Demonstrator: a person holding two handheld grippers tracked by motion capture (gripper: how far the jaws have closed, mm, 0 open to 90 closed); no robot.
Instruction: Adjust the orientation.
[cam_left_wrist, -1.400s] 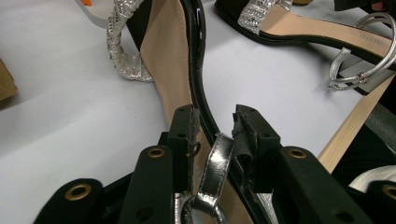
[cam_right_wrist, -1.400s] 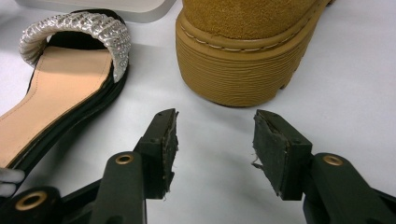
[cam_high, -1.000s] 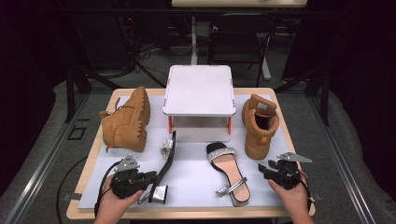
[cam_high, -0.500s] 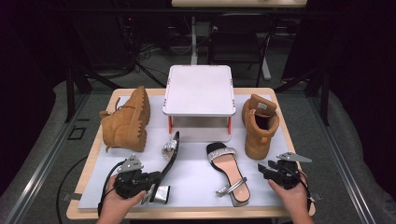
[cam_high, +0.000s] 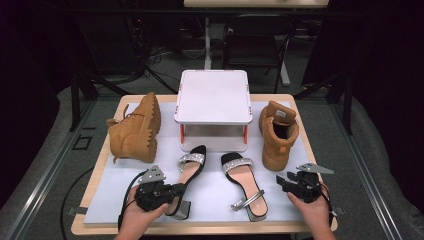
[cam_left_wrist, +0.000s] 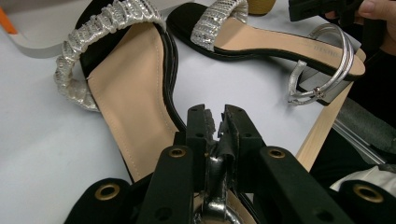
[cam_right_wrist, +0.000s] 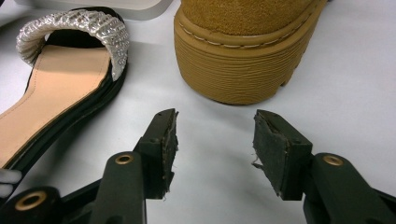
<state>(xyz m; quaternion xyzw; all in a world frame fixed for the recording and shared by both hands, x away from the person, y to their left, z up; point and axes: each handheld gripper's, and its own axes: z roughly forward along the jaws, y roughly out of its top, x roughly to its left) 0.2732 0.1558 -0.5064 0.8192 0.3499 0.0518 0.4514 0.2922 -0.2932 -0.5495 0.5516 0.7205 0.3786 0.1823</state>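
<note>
Two black sandals with silver straps lie on the white mat (cam_high: 150, 200). My left gripper (cam_high: 177, 190) (cam_left_wrist: 217, 116) is shut on the silver ankle strap (cam_left_wrist: 215, 163) at the heel of the left sandal (cam_high: 192, 167) (cam_left_wrist: 126, 93), which rests sole down with its toe toward the white stand. The right sandal (cam_high: 243, 182) (cam_left_wrist: 261, 42) (cam_right_wrist: 60, 70) lies flat beside it. My right gripper (cam_high: 281, 181) (cam_right_wrist: 215, 126) stands open over bare mat, nothing between its fingers, just in front of the right tan boot (cam_high: 277, 132) (cam_right_wrist: 243, 56).
A white raised stand (cam_high: 213, 97) sits at the back middle of the table. A tan boot (cam_high: 135, 130) lies on its side at the left. The table's front edge (cam_high: 210, 231) runs just below both hands.
My left gripper has shifted right with the left sandal, which has turned from lying on its side to sole down. The right gripper has stayed put.
</note>
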